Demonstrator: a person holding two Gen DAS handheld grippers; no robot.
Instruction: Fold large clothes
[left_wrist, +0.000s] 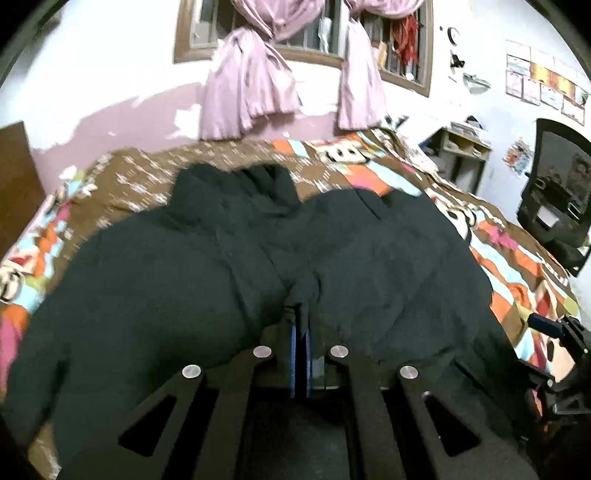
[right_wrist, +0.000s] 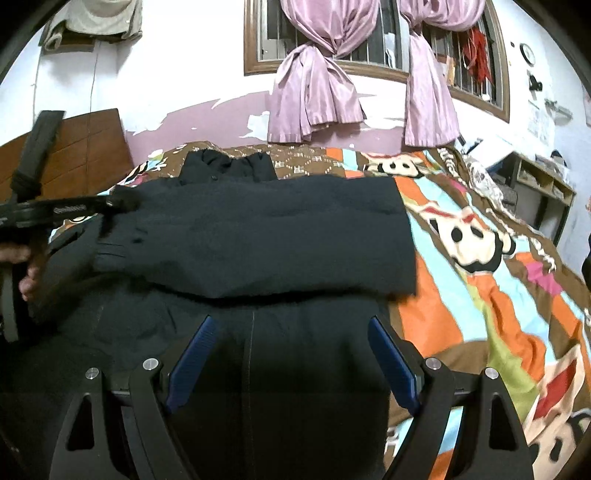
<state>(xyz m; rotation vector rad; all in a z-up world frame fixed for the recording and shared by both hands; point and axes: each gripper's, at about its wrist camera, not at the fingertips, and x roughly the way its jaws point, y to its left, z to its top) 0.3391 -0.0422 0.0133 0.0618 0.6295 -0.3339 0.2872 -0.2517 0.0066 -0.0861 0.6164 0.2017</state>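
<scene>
On the bright patterned cartoon bedspread (right_wrist: 480, 258) the large black padded jacket (right_wrist: 258, 236) lies spread, one sleeve folded across its chest; other folds remain. The left gripper (left_wrist: 301, 325) is clenched on jacket fabric; the right gripper (right_wrist: 291, 354) hovers released.

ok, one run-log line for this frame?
left gripper: shut on jacket fabric | right gripper: open above it | sleeve folded across | bedspread underneath
</scene>
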